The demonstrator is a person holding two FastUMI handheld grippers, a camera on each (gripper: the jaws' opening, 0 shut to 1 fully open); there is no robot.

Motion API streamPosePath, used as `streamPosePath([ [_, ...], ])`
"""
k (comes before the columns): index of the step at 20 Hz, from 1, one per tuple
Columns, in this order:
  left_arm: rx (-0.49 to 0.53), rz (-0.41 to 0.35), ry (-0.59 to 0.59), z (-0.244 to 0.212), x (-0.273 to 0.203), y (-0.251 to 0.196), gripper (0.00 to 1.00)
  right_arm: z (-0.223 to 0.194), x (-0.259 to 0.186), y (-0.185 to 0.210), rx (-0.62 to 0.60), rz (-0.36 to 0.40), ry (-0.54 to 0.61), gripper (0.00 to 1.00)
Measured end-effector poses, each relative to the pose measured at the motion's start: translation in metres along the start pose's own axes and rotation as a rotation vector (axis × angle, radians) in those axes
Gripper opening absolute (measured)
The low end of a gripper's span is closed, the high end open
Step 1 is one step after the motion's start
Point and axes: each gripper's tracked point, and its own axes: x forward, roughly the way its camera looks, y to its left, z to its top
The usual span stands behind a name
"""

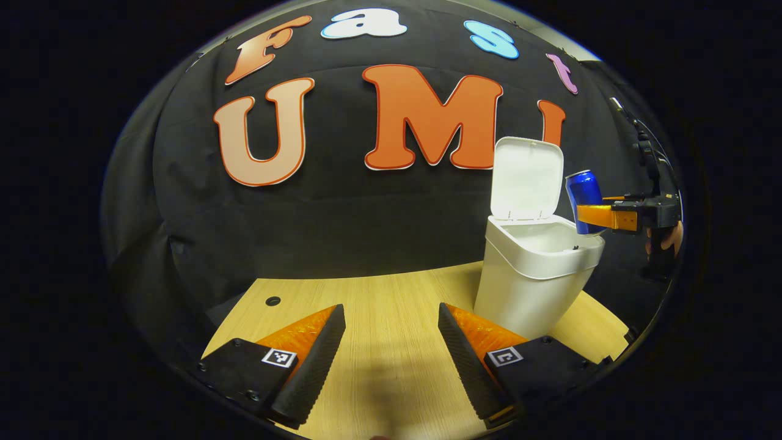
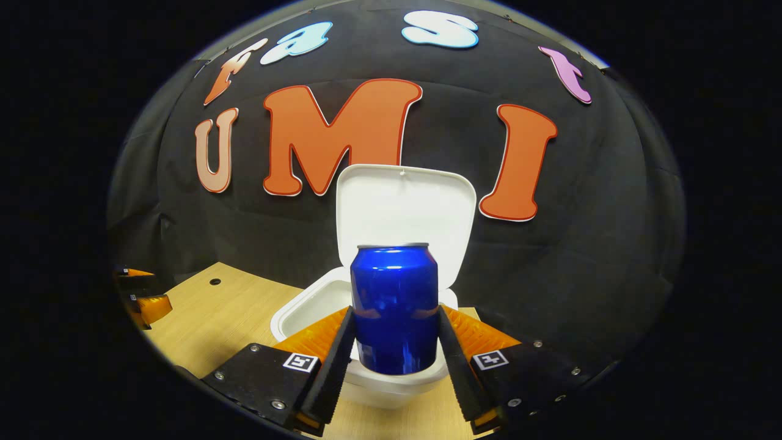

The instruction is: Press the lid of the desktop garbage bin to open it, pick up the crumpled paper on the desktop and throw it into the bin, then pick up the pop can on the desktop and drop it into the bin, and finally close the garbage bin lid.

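The right tool (image 2: 396, 360) is clamped on the blue can (image 2: 395, 305), one finger pressing each side of it low on its body, and the can stands upright between them. Seen from the right gripper view, the can hangs over the near rim of the white bin (image 2: 305, 308), whose mouth lies open just behind and below it. The bin's lid (image 2: 406, 205) is swung up and stands nearly upright at the back of the mouth, so the opening is bounded by the lid behind and by the rim on the other sides.

In the left gripper view the same can (image 1: 583, 190) is held above the right-hand edge of the bin (image 1: 531, 281), beside the raised lid (image 1: 526, 177), with the right tool (image 1: 595, 216) reaching in from the side and a hand (image 1: 672, 239) behind it.

The left tool (image 1: 391, 342) has its fingers spread apart with nothing between them. It hovers low over the wooden bench (image 1: 391, 299), well apart from the bin, with bare wood ahead of it up to the back edge. A small dark hole (image 1: 272, 300) sits in the bench near its far left corner. The bin stands close to the bench's right edge.
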Motion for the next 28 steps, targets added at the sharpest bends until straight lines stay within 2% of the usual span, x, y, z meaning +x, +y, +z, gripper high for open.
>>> streamPosePath([
  [7, 0.002, 0.036, 0.026, -0.013, -0.007, 0.008, 0.97, -0.019, 0.016, 0.007, 0.013, 0.01, 0.026, 0.77],
  [17, 0.023, 0.018, 0.031, -0.018, -0.006, -0.005, 0.97, -0.032, 0.025, -0.007, 0.065, -0.017, 0.04, 0.79],
  [19, 0.025, 0.018, 0.031, -0.017, -0.007, -0.005, 0.98, -0.037, 0.027, -0.007, 0.081, -0.017, 0.059, 0.78],
  [20, 0.024, 0.02, 0.031, -0.017, -0.006, -0.005, 0.98, -0.039, 0.027, -0.008, 0.084, -0.017, 0.062, 0.74],
  [21, 0.023, 0.022, 0.033, -0.018, -0.006, -0.004, 0.98, -0.043, 0.028, -0.007, 0.085, -0.018, 0.069, 0.78],
  [25, 0.015, 0.031, 0.039, -0.02, -0.007, 0.0, 0.98, -0.05, 0.027, -0.007, 0.072, -0.017, 0.077, 0.8],
  [26, 0.012, 0.031, 0.042, -0.021, -0.006, 0.0, 0.98, -0.049, 0.026, -0.006, 0.075, -0.013, 0.078, 0.79],
  [27, 0.011, 0.03, 0.043, -0.021, -0.006, -0.001, 0.98, -0.049, 0.027, -0.006, 0.077, -0.013, 0.076, 0.75],
  [28, 0.011, 0.028, 0.044, -0.021, -0.006, -0.002, 0.98, -0.05, 0.027, -0.007, 0.075, -0.013, 0.075, 0.8],
])
